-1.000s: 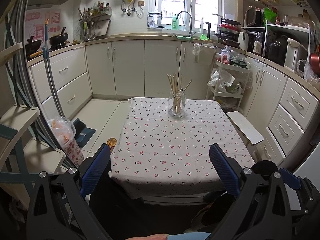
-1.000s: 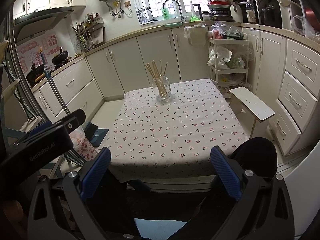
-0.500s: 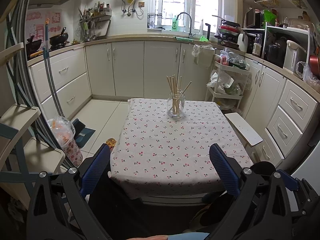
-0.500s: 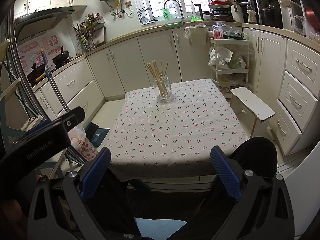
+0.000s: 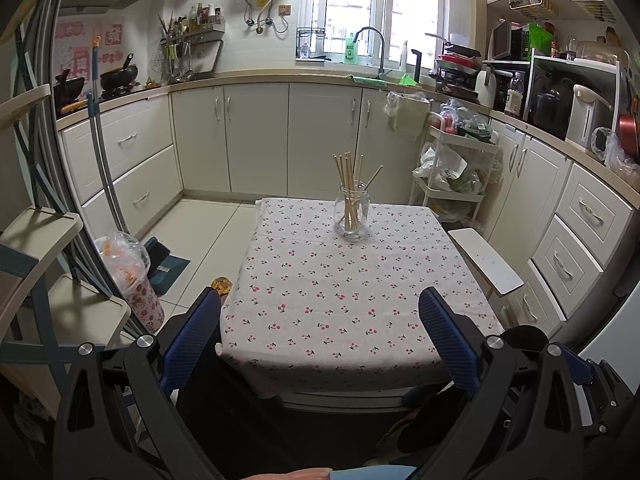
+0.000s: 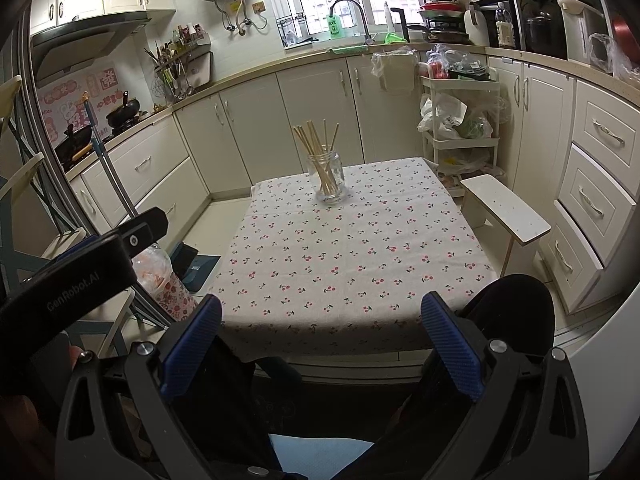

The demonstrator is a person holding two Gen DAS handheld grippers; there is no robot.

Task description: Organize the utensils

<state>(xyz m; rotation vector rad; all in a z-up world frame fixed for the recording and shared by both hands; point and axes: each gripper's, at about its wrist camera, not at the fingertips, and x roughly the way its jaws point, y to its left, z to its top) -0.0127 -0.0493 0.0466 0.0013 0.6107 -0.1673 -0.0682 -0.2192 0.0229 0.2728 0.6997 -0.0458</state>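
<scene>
A clear glass jar stands upright at the far end of a table with a cherry-print cloth. Several wooden chopsticks stand in the jar. My left gripper is open and empty, held back from the table's near edge. My right gripper is also open and empty, likewise short of the near edge. In the right wrist view the left gripper's black body shows at the left.
A white stool stands right of the table, with a white cart of bags behind it. Cabinets line the back and right. A floral bin and a dustpan sit on the floor at left.
Both grippers have drifted slightly back and up from the table, so the jar sits a little farther off. Both stay open and empty.
</scene>
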